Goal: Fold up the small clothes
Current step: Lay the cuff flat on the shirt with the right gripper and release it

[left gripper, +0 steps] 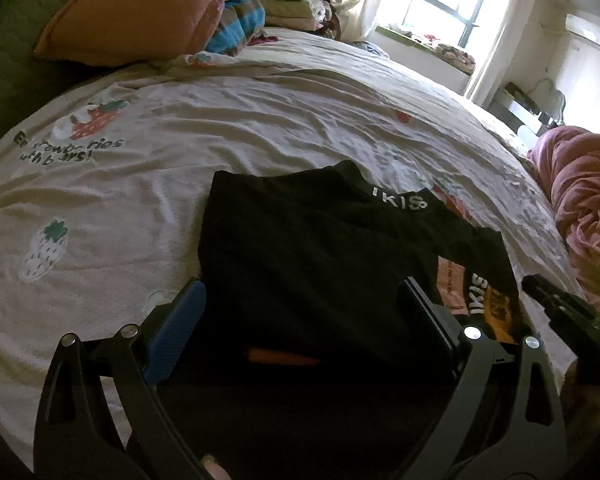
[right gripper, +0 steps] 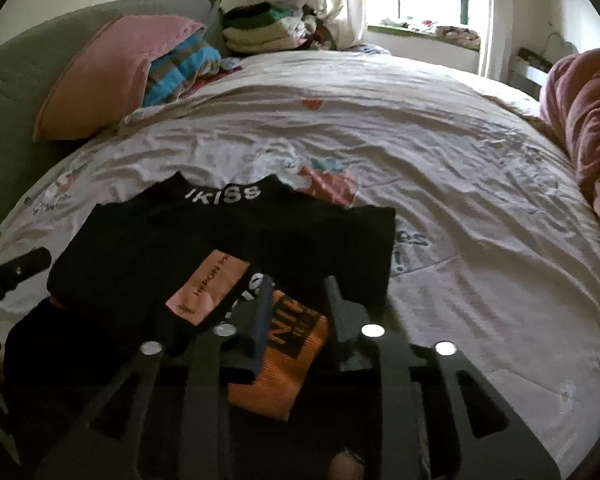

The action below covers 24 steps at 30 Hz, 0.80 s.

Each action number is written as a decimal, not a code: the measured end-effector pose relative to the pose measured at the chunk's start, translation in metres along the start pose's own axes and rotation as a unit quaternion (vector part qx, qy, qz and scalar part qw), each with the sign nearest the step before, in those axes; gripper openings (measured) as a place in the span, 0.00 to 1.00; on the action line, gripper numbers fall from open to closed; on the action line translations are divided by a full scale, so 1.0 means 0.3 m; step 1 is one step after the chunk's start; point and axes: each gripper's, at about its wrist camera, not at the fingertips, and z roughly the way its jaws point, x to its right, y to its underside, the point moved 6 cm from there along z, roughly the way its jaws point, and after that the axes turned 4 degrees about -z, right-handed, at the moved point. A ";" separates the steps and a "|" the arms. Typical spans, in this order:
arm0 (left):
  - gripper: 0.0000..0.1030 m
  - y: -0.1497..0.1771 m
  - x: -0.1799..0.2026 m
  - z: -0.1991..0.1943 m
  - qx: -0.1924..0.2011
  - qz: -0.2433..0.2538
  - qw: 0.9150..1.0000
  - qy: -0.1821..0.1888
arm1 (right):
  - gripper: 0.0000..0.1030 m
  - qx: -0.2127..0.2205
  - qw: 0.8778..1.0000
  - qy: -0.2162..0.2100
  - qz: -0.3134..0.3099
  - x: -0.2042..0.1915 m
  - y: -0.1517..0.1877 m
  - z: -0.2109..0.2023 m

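We see the black garment lying on the bed (white waistband lettering showing). Our left gripper gapes wide above it, gripping nothing. Our right gripper stands narrowly parted astride the orange patch, pads apparently not pressing.

Garment on bed, before pillow

white "ikiss" on the waistband of the black garment; repeated in part on a second band by the orange patch with large black letters, partly hidden. "heron p…" on the pink label. "strawberries with bears!", partly creased, on the bedsheet.
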 end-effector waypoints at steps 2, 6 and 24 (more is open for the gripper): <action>0.87 0.002 0.006 0.005 -0.002 0.003 1.000 0.000 | 0.31 0.010 1.000 0.005 0.001 -0.004 -0.005 -0.022; 0.74 0.015 0.026 0.025 -0.012 0.016 1.000 0.002 | 0.34 0.000 0.999 -0.033 -0.019 -0.066 0.004 -0.024; 0.34 0.111 -0.025 0.122 -0.086 0.008 0.996 0.016 | 0.39 -0.089 0.991 -0.074 -0.073 -0.253 0.102 0.103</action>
